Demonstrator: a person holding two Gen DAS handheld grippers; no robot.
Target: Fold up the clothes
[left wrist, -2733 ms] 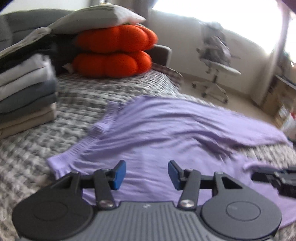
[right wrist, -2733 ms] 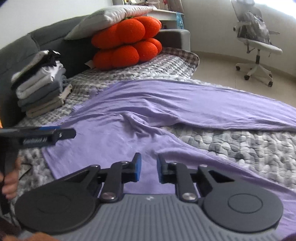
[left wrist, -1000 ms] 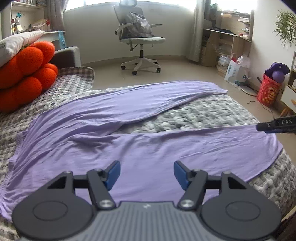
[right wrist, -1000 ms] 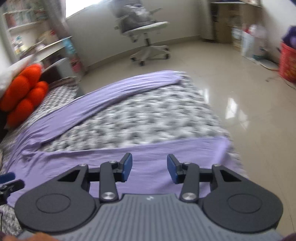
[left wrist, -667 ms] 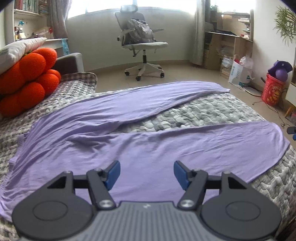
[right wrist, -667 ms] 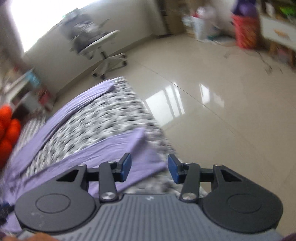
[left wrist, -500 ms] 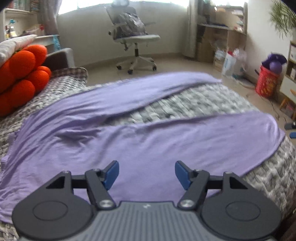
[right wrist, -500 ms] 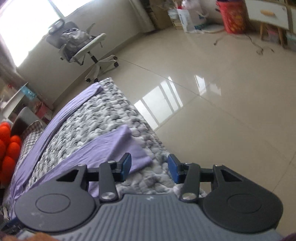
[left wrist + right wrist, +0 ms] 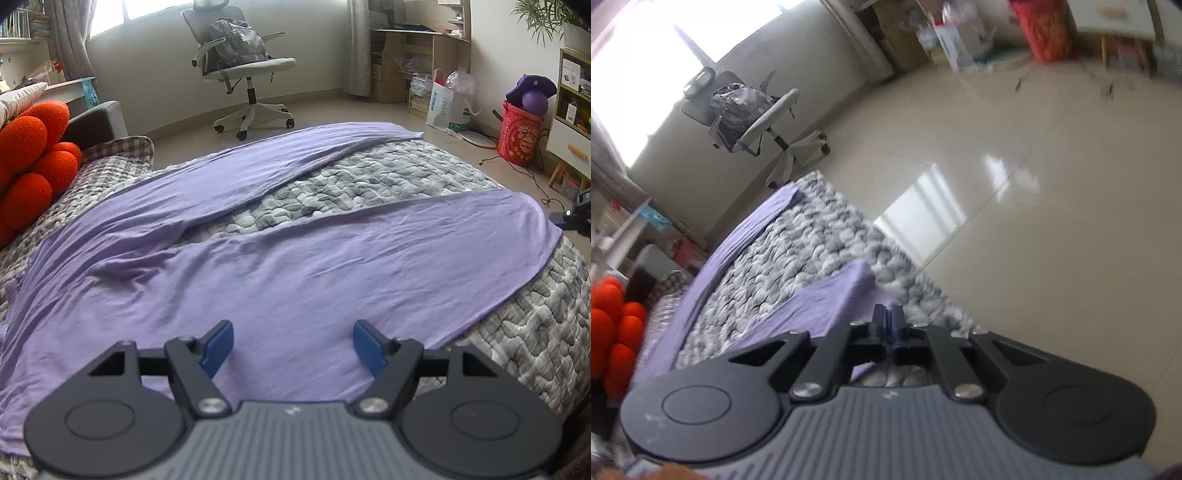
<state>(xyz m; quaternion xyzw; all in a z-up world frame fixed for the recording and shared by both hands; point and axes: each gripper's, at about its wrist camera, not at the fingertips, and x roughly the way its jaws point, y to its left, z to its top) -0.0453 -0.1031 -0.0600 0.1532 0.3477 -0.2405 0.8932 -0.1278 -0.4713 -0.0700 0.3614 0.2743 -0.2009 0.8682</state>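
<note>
Grey quilted bedding (image 9: 369,177) fills most of my left view, with the purple garment (image 9: 295,266) spread flat across the bed from nine o'clock to three o'clock, its two long sections splitting apart toward one o'clock. An office chair (image 9: 243,66) stands on the tile floor at twelve o'clock, and orange cushions (image 9: 29,158) sit at nine o'clock. My left tongs (image 9: 291,343) hover just over the cloth, spread wide and opening further, nothing between the blue pads (image 9: 218,347). My right tongs (image 9: 888,317) are pressed together, pinching the garment's corner (image 9: 849,291) at the bed's edge beside the shiny floor (image 9: 1034,221). The right view is tilted.
</note>
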